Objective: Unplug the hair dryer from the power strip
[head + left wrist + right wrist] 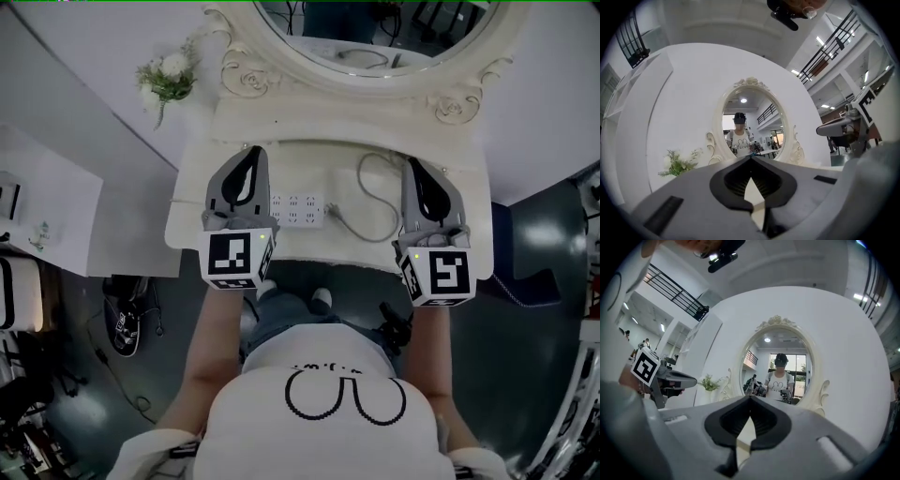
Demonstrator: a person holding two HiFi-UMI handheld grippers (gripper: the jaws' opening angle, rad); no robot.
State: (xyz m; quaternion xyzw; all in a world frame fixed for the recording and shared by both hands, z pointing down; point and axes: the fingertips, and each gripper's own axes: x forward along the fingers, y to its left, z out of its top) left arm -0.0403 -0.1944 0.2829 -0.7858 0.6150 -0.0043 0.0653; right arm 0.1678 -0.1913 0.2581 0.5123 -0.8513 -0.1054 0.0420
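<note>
A white power strip (298,210) lies on the white vanity table (234,122), near its front edge. A grey cable (373,206) loops across the tabletop, and its end lies at the strip's right end; I cannot tell whether it is plugged in. No hair dryer shows on the table. My left gripper (252,151) hovers above the strip's left side, level, jaws shut and empty (751,157). My right gripper (412,162) hangs to the right of the cable loop, also shut on nothing (750,398). Both point at the oval mirror (752,123).
A small bunch of white flowers (167,77) stands at the table's back left. A white board (47,202) lies to the left, with a dark shoe (122,323) on the floor below it. A black object (395,323) sits by the person's lap.
</note>
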